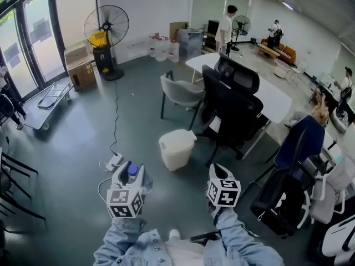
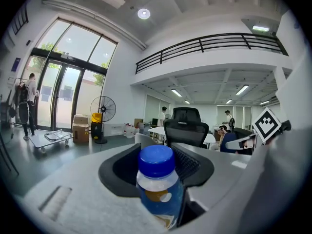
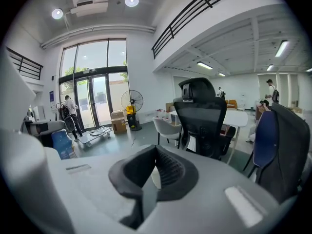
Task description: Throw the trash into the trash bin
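Gripping a bottle [image 2: 158, 191] in the left gripper [image 2: 156, 172], with jaws spread fairly wide round its body and the blue cap [image 2: 156, 159] poking up clear of the pads. Looks like a small plastic bottle, hard to say how full. Likely light, smooth and apt to dent or slip under a hard squeeze, so best pinched across the body just under the shoulder, as here.

Over on the right gripper [image 3: 152, 177], jaws down to a narrow slit with nothing in it.

Further out, ahead on the floor, a white bin [image 1: 176, 148], well apart from the bottle and just beside a black chair [image 1: 233, 107]. Seems covered on top, so no seeing what's inside. Probably needs that lid dealt with before dropping anything in.
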Demonstrator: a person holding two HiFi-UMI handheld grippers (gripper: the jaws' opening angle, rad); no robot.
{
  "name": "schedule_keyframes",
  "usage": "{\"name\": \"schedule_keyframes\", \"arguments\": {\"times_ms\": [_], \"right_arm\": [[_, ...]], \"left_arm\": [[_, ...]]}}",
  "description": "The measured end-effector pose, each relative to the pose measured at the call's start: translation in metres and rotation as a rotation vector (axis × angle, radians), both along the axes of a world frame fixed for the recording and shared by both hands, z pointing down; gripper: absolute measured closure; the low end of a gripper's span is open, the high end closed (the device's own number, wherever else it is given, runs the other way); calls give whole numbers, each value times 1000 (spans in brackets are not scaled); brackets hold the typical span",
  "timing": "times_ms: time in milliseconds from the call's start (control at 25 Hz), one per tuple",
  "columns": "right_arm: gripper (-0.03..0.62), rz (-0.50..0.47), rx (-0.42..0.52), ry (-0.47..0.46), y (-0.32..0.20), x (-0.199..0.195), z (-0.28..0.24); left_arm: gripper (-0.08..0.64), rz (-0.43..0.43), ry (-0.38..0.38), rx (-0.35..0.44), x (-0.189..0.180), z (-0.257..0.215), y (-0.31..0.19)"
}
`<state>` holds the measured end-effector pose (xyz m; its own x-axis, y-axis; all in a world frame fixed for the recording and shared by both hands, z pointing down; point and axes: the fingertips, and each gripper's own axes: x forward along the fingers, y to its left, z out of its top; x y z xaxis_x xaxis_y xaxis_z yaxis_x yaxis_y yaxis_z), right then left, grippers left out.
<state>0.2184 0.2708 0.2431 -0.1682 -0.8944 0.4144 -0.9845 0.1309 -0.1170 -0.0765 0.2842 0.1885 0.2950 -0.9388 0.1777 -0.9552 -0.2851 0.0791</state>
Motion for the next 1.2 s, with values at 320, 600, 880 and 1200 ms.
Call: {"name": "schedule_keyframes", "arguments": {"times_ms": [320, 600, 880, 1200], "right_arm": [[589, 11, -21, -18, -32, 27, 12], [590, 29, -57, -29, -52, 33, 26], [589, 67, -70, -13, -95, 34, 38], [589, 114, -56, 3, -172, 17, 22]], "left_arm": [[357, -24, -3, -12, 13, 9, -33], [357, -5, -19, -19, 19, 12, -61], [357, 4, 11, -14, 6, 24, -120], [357, 39, 26, 12, -17, 15, -210]]}}
